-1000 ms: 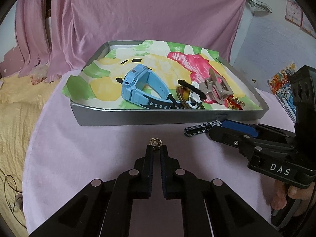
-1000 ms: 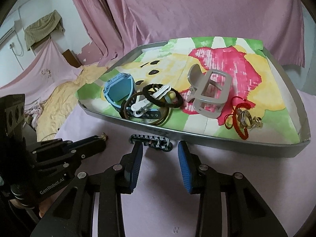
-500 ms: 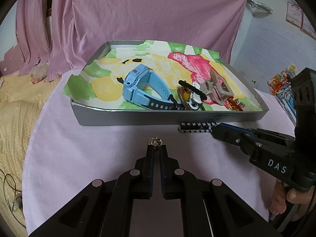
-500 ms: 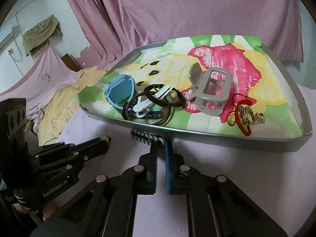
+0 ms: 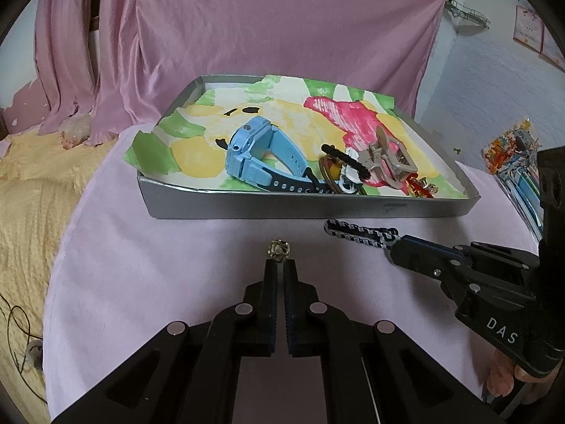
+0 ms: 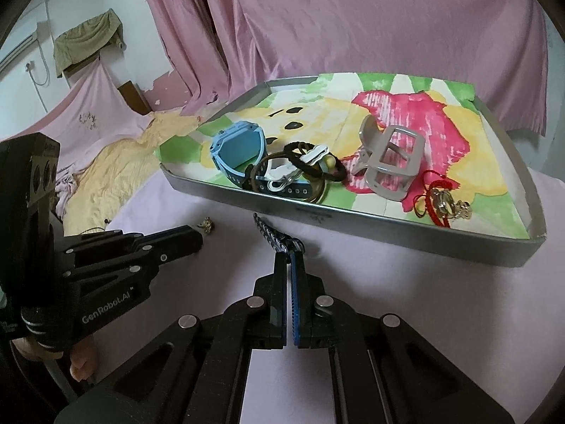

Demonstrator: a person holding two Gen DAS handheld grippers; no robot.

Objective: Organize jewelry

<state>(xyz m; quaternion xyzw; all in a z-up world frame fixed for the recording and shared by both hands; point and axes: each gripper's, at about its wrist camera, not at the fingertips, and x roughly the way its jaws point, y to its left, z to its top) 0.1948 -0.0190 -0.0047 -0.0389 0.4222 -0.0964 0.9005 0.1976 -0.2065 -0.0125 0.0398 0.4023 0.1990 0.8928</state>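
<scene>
Pinching one end of a black-and-white woven bracelet [image 6: 271,234], the right gripper [image 6: 289,247] has its jaws drawn together on the band, which stretches forward from the tips toward the tray [image 6: 406,228] and lies on the pink-covered table [image 6: 423,282] just in front of the tray's near wall. The left gripper [image 5: 280,263] has its jaws narrowed to a slim gap around a small gold ring [image 5: 279,249], which sits right at the tips, also in front of the tray; whether the ring rests on the cloth cannot be told. Inside the tray, on its colourful paper lining, lie a blue watch [image 5: 254,153], a black hair tie [image 6: 314,162], a grey claw clip [image 6: 390,160] and a red cord bracelet [image 6: 436,198] near the tray's right corner.
</scene>
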